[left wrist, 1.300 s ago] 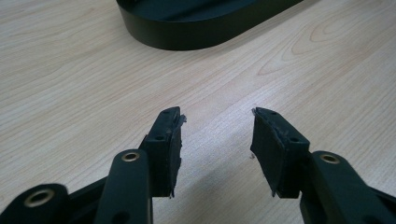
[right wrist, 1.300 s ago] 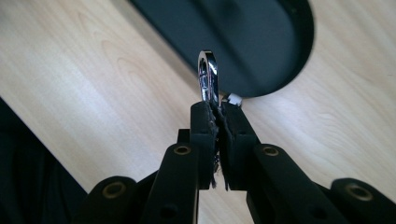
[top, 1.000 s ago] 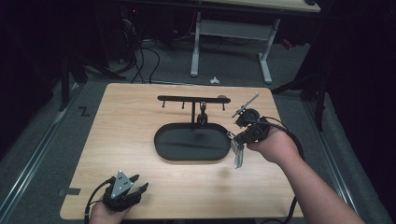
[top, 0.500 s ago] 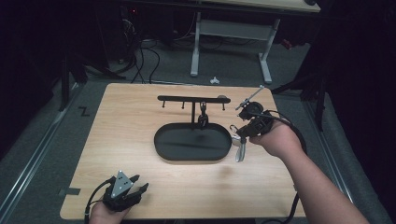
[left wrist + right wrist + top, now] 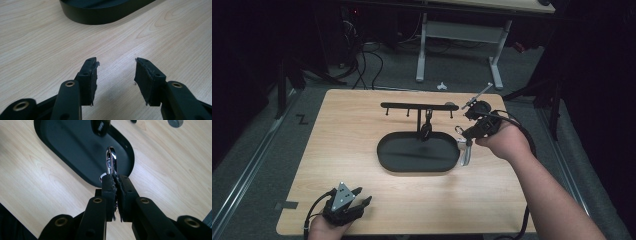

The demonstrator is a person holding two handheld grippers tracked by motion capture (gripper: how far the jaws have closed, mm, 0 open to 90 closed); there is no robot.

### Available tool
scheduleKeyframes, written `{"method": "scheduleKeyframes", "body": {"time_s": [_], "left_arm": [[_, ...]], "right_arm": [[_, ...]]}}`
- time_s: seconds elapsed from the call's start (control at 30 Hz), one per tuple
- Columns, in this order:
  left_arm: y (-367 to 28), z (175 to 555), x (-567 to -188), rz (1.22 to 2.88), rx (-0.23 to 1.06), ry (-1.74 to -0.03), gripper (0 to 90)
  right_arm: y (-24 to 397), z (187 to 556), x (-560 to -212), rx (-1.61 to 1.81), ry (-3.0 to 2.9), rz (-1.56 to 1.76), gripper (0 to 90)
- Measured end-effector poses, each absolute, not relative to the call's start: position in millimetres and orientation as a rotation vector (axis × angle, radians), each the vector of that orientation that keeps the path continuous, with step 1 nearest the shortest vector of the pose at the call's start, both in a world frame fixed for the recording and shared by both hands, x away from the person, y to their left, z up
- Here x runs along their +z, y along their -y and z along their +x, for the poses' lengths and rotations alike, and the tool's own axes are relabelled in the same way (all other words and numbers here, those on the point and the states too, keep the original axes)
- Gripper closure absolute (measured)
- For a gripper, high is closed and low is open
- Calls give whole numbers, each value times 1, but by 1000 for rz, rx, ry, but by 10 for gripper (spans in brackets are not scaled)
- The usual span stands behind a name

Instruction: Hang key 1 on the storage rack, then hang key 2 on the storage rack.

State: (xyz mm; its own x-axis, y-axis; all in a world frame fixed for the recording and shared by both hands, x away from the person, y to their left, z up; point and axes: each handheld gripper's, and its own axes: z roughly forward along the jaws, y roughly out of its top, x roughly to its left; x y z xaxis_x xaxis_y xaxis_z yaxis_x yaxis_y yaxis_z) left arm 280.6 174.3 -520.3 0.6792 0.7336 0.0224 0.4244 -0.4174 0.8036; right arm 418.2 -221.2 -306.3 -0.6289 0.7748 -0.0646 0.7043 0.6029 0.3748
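Right gripper (image 5: 115, 178) pinched tight on a shiny metal clip (image 5: 111, 161), jaws pressed together on its lower end, looped top poking up past the fingertips. Seen from the high view, right gripper (image 5: 466, 131) raised just off the right end of the black oval tray (image 5: 418, 152), clip (image 5: 460, 131) at the jaw tips near the tray's right rim, a silvery piece (image 5: 465, 154) hanging below just outside that rim. Behind the tray, a black rack (image 5: 419, 106) on a post rising from the tray's back edge, small pegs along its bar, a dark item (image 5: 427, 125) hanging beside the post. Left gripper (image 5: 115, 72) spread apart and holding nothing, bare wooden table (image 5: 37, 37) between its pads, tray wall (image 5: 105, 12) farther ahead. From above, left gripper (image 5: 354, 203) near the table's front edge, well apart from the tray, to its front left.
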Motion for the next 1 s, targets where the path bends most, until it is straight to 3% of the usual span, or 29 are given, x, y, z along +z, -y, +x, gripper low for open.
{"method": "scheduleKeyframes", "body": {"time_s": [1.0], "left_arm": [[-175, 279, -522, 2074, 477, -898, 527]], "right_arm": [[210, 463, -311, 510, -2602, 1264, 847]]}}
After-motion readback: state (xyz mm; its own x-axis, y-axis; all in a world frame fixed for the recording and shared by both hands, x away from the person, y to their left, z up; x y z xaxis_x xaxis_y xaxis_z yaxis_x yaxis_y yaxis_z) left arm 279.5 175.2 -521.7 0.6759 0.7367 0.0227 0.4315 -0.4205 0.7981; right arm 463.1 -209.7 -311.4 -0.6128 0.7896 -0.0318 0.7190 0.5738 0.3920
